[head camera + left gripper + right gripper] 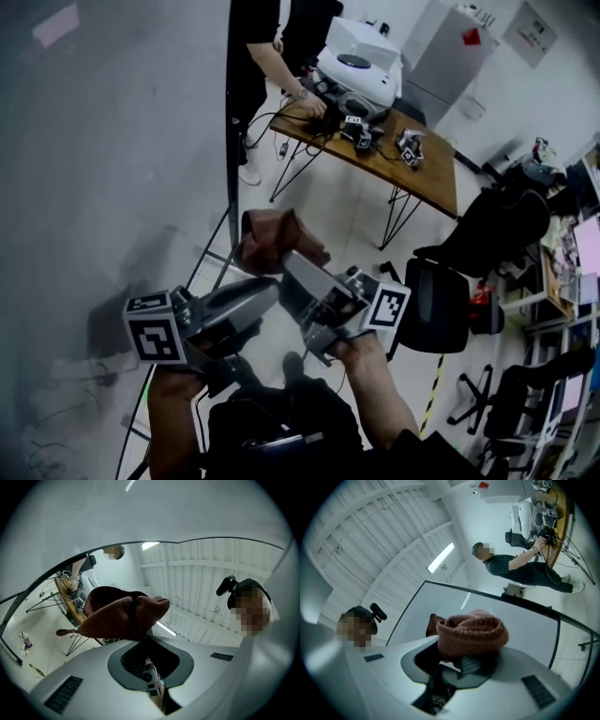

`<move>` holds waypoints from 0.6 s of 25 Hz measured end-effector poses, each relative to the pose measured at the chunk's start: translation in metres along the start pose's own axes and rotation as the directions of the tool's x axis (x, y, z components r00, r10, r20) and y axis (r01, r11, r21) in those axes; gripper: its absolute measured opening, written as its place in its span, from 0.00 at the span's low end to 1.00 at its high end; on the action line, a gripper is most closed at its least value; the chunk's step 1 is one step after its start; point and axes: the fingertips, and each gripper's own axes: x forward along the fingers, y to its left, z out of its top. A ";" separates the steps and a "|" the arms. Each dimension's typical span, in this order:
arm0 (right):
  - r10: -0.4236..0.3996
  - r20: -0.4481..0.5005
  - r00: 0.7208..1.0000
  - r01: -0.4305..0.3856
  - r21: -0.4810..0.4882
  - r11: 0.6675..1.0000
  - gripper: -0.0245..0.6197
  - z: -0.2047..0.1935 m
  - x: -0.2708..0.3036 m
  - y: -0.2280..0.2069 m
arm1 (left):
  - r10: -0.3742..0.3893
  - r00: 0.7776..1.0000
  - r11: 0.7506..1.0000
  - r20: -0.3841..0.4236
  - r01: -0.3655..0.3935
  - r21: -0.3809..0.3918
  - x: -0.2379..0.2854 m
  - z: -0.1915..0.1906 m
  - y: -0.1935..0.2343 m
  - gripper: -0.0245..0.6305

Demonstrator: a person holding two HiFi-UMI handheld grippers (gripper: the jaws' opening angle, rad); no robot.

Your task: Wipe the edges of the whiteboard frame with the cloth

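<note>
Hands: left hand [178, 380] and right hand [361, 352] sit lowest in the head view, each behind a marker cube.
Whiteboard: whiteboard [112, 141] fills the left of the head view, a plain grey face.
Frame: frame [231, 141] runs as a dark upright strip along the board's right side; the left gripper view shows it only as a thin curved line.
Counter: wooden counter [431, 173] stands well beyond, a second person [272, 47] at its far end. The right gripper view shows that person leaning over it.
Left gripper: left gripper [272, 286] points up and right; its own view shows the jaws drawn together on a gathered fold of cloth.
Right gripper: right gripper [289, 258] meets it from the right; its own view shows the jaws closed on the cloth, a ribbed pad showing beneath.
Cloth: brown cloth [274, 242] is bunched at both jaw tips, just beside the frame; contact unclear.
</note>
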 end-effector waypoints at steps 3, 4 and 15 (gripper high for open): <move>0.039 -0.028 0.999 -0.040 -0.022 0.999 0.17 -0.001 0.007 0.010 | -0.005 1.000 0.999 0.013 0.004 0.036 0.002 0.003 -0.005 0.03; 0.046 -0.036 0.998 -0.047 -0.030 0.998 0.17 -0.001 0.007 0.012 | -0.006 1.000 0.999 0.016 0.005 0.044 0.002 0.003 -0.005 0.03; 0.051 -0.053 0.997 -0.053 -0.035 0.998 0.17 0.024 -0.066 0.074 | 0.063 0.998 0.994 0.007 -0.064 0.087 0.064 -0.060 -0.046 0.03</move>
